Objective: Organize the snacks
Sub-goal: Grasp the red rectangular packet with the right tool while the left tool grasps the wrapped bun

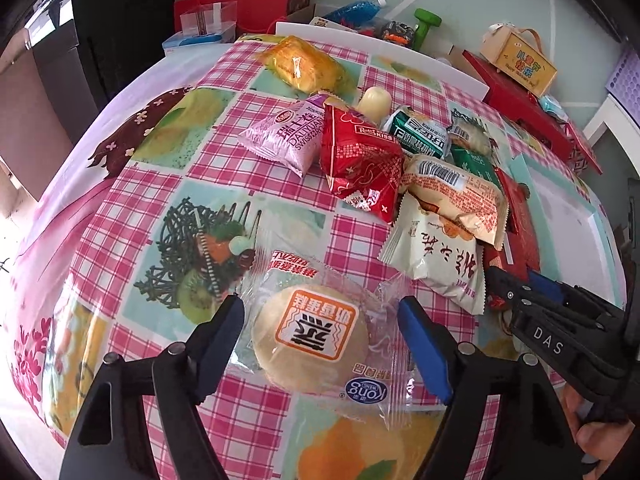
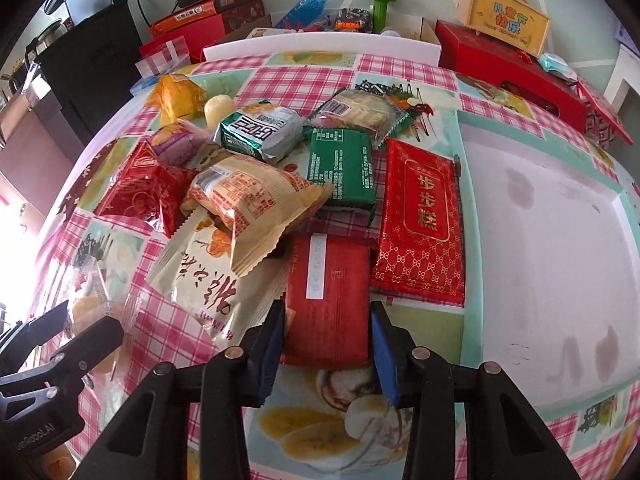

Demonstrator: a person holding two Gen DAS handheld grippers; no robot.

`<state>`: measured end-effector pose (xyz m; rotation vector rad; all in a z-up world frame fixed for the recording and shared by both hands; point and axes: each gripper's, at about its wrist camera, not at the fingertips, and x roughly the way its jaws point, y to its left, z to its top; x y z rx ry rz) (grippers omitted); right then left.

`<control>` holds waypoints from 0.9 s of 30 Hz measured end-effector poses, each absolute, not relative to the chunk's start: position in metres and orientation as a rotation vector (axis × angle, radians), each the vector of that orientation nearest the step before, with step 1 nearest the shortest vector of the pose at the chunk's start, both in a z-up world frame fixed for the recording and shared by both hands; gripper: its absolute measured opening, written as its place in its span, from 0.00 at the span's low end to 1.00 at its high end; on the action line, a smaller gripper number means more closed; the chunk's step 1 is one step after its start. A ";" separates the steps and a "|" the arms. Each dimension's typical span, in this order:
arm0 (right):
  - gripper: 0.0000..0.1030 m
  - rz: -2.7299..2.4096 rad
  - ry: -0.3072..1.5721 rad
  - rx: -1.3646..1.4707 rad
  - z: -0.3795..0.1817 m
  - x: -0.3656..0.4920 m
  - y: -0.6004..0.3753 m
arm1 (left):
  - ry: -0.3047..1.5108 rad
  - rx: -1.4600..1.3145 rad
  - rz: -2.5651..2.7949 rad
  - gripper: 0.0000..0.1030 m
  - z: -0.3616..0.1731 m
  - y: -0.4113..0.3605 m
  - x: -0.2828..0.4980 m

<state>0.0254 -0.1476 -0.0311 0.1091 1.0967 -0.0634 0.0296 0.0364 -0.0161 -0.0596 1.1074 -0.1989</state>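
Near the tabletop's front edge, the left gripper (image 1: 320,344) has its fingers part open around a clear-wrapped round bun (image 1: 310,340), not touching. The right gripper (image 2: 328,344) has its fingers narrowed against a red snack packet (image 2: 328,300). Slippery wrappers could slide free.

Beyond the far edge of the checked tablecloth (image 2: 304,76) stand a green dumbbell (image 2: 380,6), a blue bottle (image 2: 308,6) and red boxes (image 2: 508,68).
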 end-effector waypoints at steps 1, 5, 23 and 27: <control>0.41 -0.065 1.097 0.113 -0.031 0.026 -0.148 | 1.105 -0.058 -0.196 0.75 -0.016 0.036 0.030; 0.41 -0.064 1.097 0.113 -0.030 0.025 -0.148 | 1.082 -0.046 -0.191 0.65 -0.010 0.035 0.029; 0.41 -0.041 0.968 0.213 0.013 0.009 -0.163 | 1.000 -0.054 -0.168 0.57 0.027 0.029 0.024; 0.41 -0.052 0.908 0.227 0.028 0.005 -0.170 | 0.966 -0.072 -0.198 0.57 0.049 0.017 0.031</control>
